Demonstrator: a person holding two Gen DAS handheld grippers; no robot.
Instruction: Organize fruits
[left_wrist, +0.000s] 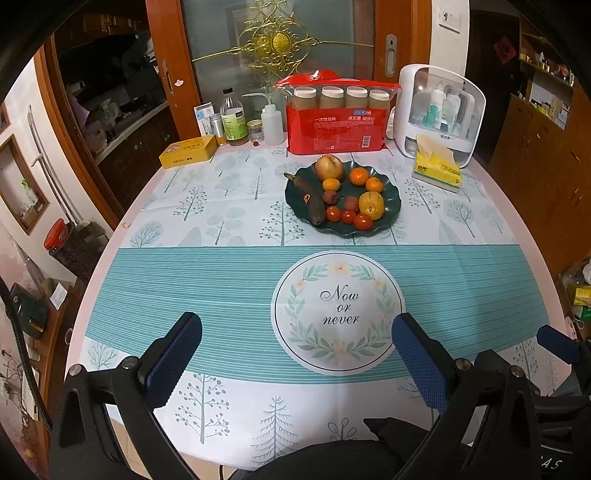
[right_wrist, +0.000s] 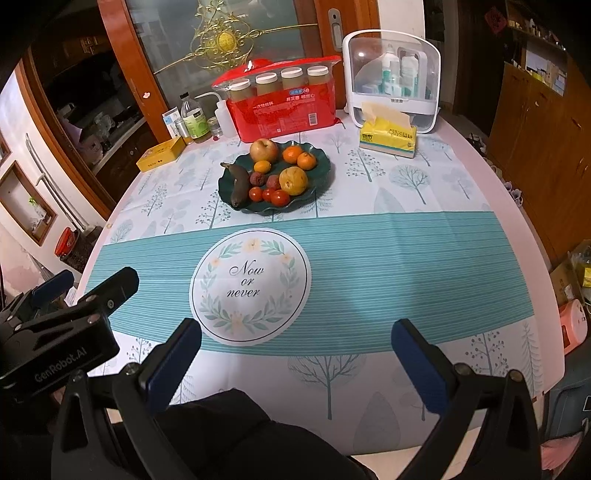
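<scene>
Dark green and wavy-rimmed, the plate (left_wrist: 392, 210) sits a little above the middle of the left wrist view, on a tablecloth (left_wrist: 221, 280) printed with pale trees and a teal striped band. On the plate I count one blackened banana (left_wrist: 309, 197) along its left side, one apple (left_wrist: 329, 167) at the top, two tangerines (left_wrist: 359, 176), one small kumquat (left_wrist: 331, 184), two reddish lychees (left_wrist: 330, 197), one yellow pear-like fruit (left_wrist: 371, 205) at the right, and three cherry tomatoes (left_wrist: 348, 216) in a row at the lower edge.

Both claws are empty with fingers spread wide, low in their frames, well apart from the plate. The left gripper (left_wrist: 297, 341) hangs over the round "Now or never" print (left_wrist: 338, 308); the right gripper (right_wrist: 295, 347) is just right of it

Along the upper edge stand one red pack of paper cups (left_wrist: 332, 125), one white cosmetics case (left_wrist: 439, 110), one yellow tissue pack (left_wrist: 437, 168), one yellow tin (left_wrist: 188, 151), and one white squeeze bottle (left_wrist: 271, 123)
</scene>
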